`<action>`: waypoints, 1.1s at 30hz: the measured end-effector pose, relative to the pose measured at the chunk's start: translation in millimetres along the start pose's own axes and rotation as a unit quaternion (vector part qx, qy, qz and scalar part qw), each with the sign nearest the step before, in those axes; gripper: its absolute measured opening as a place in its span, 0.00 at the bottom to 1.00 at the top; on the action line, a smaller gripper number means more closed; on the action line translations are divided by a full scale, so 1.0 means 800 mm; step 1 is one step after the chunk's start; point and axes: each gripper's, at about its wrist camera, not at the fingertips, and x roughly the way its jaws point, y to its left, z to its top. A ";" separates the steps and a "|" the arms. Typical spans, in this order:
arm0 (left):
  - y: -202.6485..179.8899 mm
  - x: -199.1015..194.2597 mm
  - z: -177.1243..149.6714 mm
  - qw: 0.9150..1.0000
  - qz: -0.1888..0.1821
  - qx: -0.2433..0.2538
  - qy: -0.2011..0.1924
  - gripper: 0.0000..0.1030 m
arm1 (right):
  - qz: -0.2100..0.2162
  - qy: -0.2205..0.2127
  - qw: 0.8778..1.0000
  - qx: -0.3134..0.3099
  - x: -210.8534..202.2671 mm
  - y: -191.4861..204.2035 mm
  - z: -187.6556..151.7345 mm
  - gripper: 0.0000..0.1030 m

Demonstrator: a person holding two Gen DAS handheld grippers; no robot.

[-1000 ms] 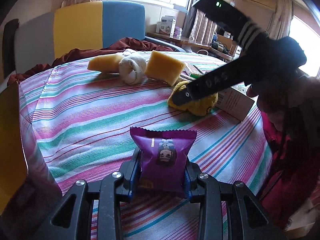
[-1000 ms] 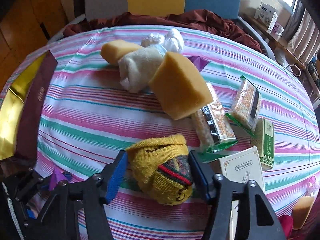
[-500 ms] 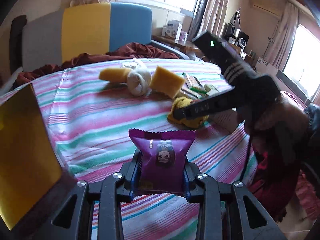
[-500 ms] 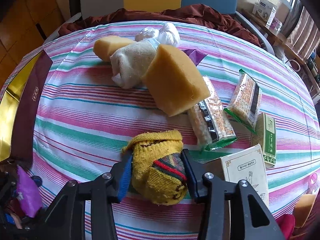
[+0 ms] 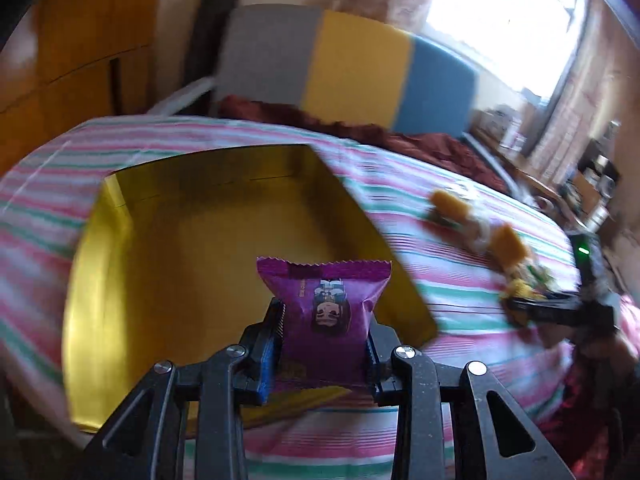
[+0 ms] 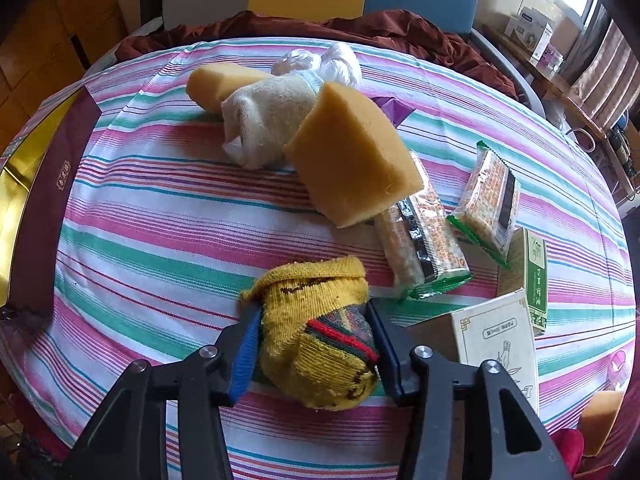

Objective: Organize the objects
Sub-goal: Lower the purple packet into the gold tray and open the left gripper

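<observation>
Up front, the left gripper point(image 5: 323, 344) pinches a purple foil snack packet point(image 5: 324, 312) between its fingers, above the open gold-lined box point(image 5: 192, 240). The right gripper point(image 6: 314, 354) has its fingers around a rolled yellow knitted sock point(image 6: 320, 340) on the striped counter point(image 6: 160, 216), jaws opening slightly.

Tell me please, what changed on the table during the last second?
The left gripper, shut on the purple snack packet, swung from the striped cloth to above the gold box. The right gripper stayed around the yellow sock, jaws opening slightly.
</observation>
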 end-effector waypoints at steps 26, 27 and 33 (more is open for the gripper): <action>0.102 -0.034 -0.034 0.982 0.182 -0.046 -0.023 0.67 | 0.024 -0.024 0.999 0.033 -0.015 -0.010 0.008 0.42; 0.103 -0.038 -0.034 0.982 0.180 -0.048 -0.026 0.67 | 0.032 -0.028 0.998 0.041 -0.020 -0.005 0.010 0.42; 0.109 -0.057 -0.030 0.982 0.171 -0.057 -0.047 0.69 | 0.112 -0.082 0.990 0.029 -0.089 0.072 0.014 0.42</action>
